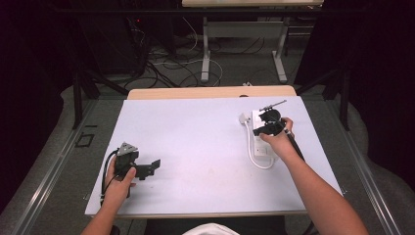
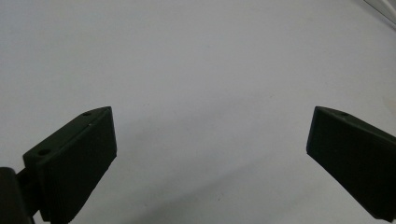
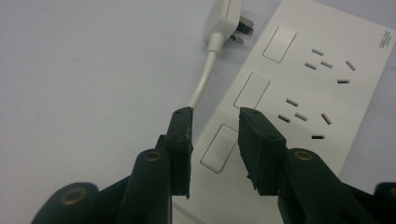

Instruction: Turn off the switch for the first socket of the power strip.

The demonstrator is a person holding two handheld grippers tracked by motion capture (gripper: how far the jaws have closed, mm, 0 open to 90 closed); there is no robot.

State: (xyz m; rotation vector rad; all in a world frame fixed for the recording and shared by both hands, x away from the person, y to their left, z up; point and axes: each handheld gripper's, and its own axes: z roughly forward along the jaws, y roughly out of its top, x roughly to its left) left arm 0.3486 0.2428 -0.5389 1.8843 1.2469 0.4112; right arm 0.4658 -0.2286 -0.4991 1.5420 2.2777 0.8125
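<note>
Jaws of the right gripper (image 3: pixel 215 126) are standing slightly parted, grasping nothing, straddling the near-left edge of the white power strip (image 3: pixel 299 93) beside its cord (image 3: pixel 201 86), whose plug (image 3: pixel 226 18) is lying unplugged just beyond. Likely step: approaching the cord or a switch; next comes lowering and closing. The left gripper (image 1: pixel 147 169) is resting released on the table (image 1: pixel 195 142).

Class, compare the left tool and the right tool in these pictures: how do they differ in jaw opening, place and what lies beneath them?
The left tool has its jaws spread wide; the right tool has its jaws close together with a narrow gap. The left tool sits at the table's near left over bare white surface; the right tool is at the far right over a white power strip, beside its cord and plug. Both are black, hand-held, and grip nothing.
</note>
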